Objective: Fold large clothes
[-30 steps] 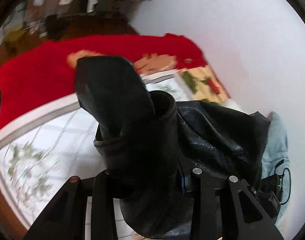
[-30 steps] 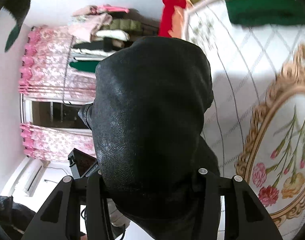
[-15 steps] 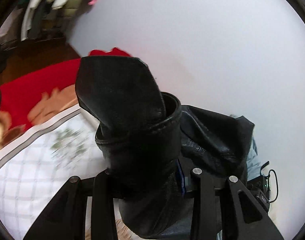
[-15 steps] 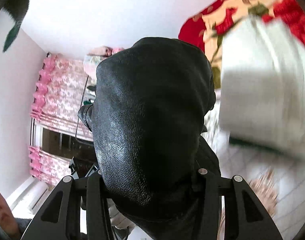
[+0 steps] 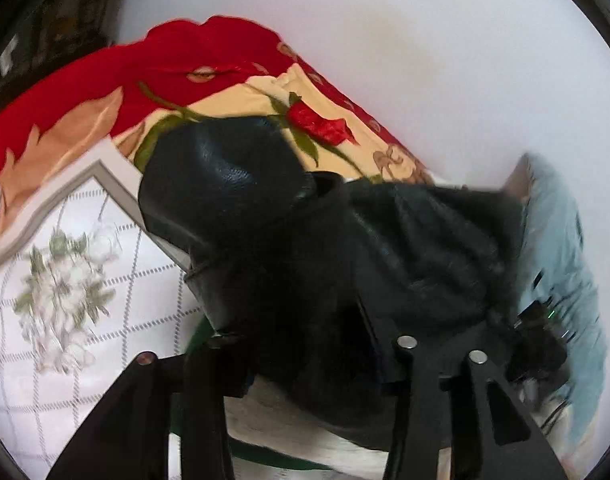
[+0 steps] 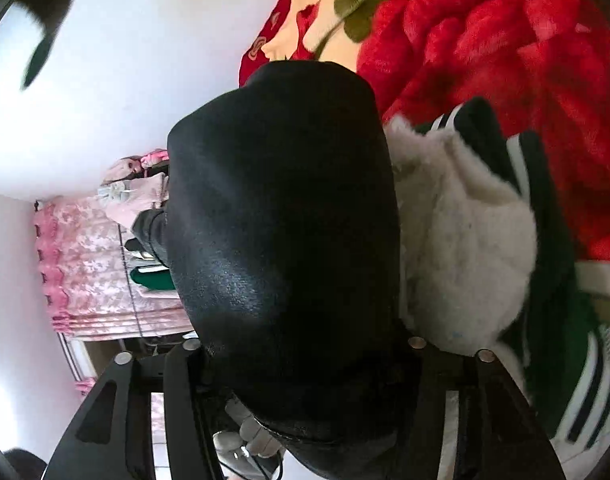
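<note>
Black leather garment (image 5: 305,240) fills both sets of jaws: left gripper (image 5: 305,364) and right gripper (image 6: 301,356) are both opening with it still bunched between them (actual pad pressure can't be told). It hangs over the quilted bedspread (image 5: 85,272), with a red floral blanket (image 5: 153,68) beyond and a white fleece garment (image 6: 465,248) just beside it.

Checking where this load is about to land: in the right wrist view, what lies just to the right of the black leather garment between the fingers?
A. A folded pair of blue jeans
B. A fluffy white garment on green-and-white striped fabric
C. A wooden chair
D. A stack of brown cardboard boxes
B: beside the black leather garment sits a fluffy white garment on green-and-white striped fabric, with the red blanket beyond.
</note>
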The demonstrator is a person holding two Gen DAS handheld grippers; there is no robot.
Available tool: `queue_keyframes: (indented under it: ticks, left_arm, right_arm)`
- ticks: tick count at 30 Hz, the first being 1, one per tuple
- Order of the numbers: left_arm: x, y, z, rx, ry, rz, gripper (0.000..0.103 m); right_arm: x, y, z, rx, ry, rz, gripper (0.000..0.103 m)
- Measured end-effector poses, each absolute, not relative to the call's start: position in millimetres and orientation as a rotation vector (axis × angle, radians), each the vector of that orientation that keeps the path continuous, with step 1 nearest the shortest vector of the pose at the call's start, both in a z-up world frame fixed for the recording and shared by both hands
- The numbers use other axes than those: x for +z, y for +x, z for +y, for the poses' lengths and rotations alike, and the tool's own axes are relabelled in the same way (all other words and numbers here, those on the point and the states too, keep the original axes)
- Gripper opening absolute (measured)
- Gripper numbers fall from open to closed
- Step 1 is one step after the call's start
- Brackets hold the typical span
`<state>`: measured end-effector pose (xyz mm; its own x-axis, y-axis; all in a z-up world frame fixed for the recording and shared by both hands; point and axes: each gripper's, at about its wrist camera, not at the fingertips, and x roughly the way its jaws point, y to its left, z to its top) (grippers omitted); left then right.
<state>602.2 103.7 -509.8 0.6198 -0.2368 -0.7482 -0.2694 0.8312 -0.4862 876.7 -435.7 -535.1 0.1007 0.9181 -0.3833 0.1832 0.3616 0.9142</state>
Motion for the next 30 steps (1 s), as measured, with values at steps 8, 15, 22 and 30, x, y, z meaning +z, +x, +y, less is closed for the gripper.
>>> queue_keyframes:
  ticks: [8, 15, 22, 30]
  left_arm:
    - [-479.0, 602.8, 80.3, 0.048, -0.316, 0.973, 0.103]
    - [-442.0, 575.5, 64.0, 0.087, -0.124, 0.961, 0.103]
    - [-384.4, 532.4, 62.7, 0.097, -0.02, 0.94, 0.103]
    - [-291.5, 447.0, 74.4, 0.046, -0.003, 0.895, 0.103]
  right_arm:
    - [-452.2, 852.9, -416.9, 0.476, 0.574, 1.261, 0.095]
    - [-400.6, 779.3, -387.1, 0.257, 0.298, 1.156, 0.103]
    - [-330.8, 680.3, -344.6, 0.014, 0.091, 1.007, 0.103]
    - [-213.4, 561.8, -314.1, -0.17, 0.006, 0.897, 0.103]
